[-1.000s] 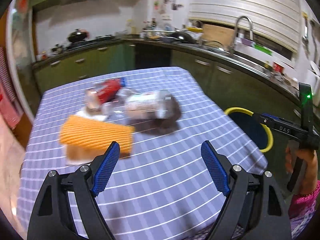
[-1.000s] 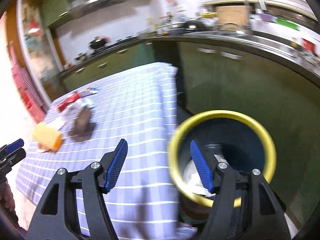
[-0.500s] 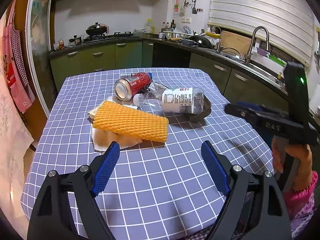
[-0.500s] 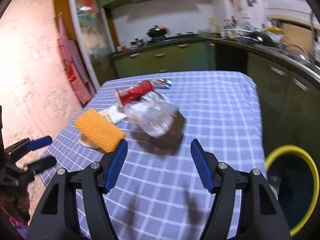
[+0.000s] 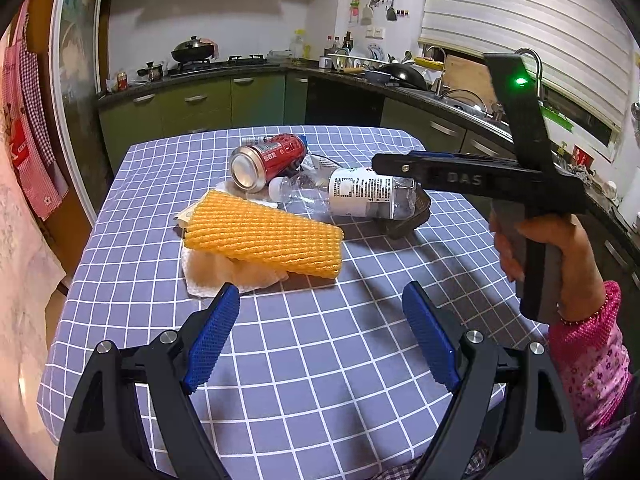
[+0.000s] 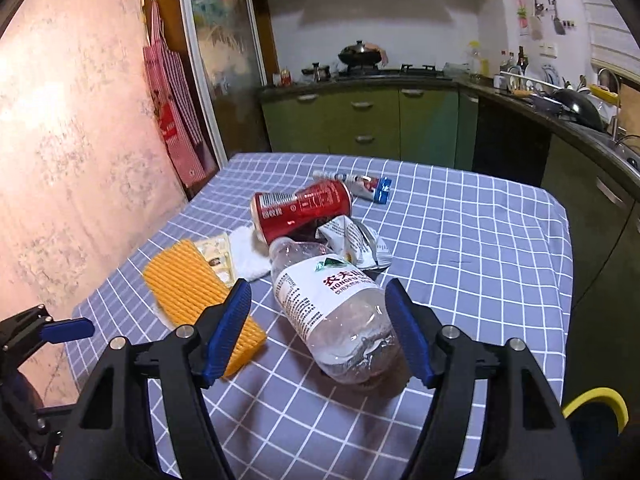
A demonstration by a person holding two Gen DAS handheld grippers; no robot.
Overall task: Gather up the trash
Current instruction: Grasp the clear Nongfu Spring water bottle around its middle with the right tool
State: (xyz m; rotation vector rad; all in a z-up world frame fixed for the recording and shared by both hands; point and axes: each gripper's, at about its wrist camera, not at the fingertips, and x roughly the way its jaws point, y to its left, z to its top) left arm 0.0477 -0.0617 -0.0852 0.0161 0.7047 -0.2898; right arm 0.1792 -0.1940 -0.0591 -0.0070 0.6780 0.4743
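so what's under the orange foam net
A crumpled white tissue sticks out from beneath the foam net, and a small pale packet shows at its far end. Anything else beneath is covered.

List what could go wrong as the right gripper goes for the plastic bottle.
1. The thin, crumpled plastic bottle lies on its side; the open right gripper may make it roll or squirt out.
2. Its neck sits against the red can and a foil wrapper, which may get dragged.
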